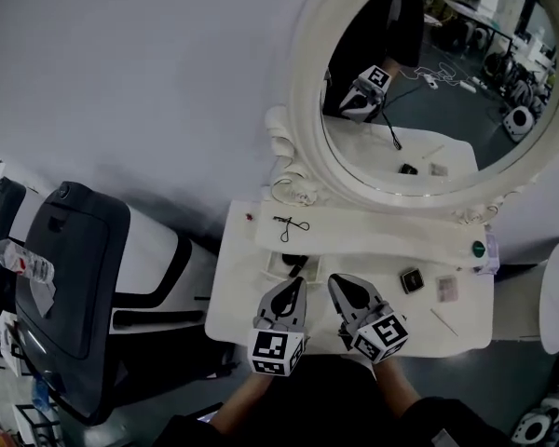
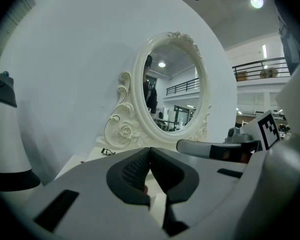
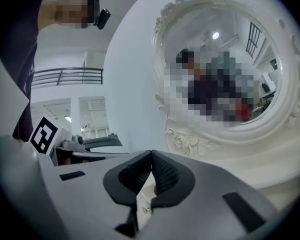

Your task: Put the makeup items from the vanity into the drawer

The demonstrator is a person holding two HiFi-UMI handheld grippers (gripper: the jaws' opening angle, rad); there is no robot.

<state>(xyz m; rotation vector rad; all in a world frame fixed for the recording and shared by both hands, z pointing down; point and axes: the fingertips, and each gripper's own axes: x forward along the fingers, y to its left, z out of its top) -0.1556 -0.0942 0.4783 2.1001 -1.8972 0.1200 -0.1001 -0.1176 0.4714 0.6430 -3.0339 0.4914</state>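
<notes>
My left tool (image 1: 293, 284) and right tool (image 1: 341, 284) are both closed and empty below the mirror (image 1: 306, 74). If I swing carelessly, I'd knock the compact (image 1: 411, 279) off the tabletop (image 1: 235, 291).

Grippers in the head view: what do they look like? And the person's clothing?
The left gripper and right gripper match: light grey tapered shells, black ribbed pads inside the tips. Each carries a white cube with black square markers. No cables visible. The person wears a dark top.
</notes>
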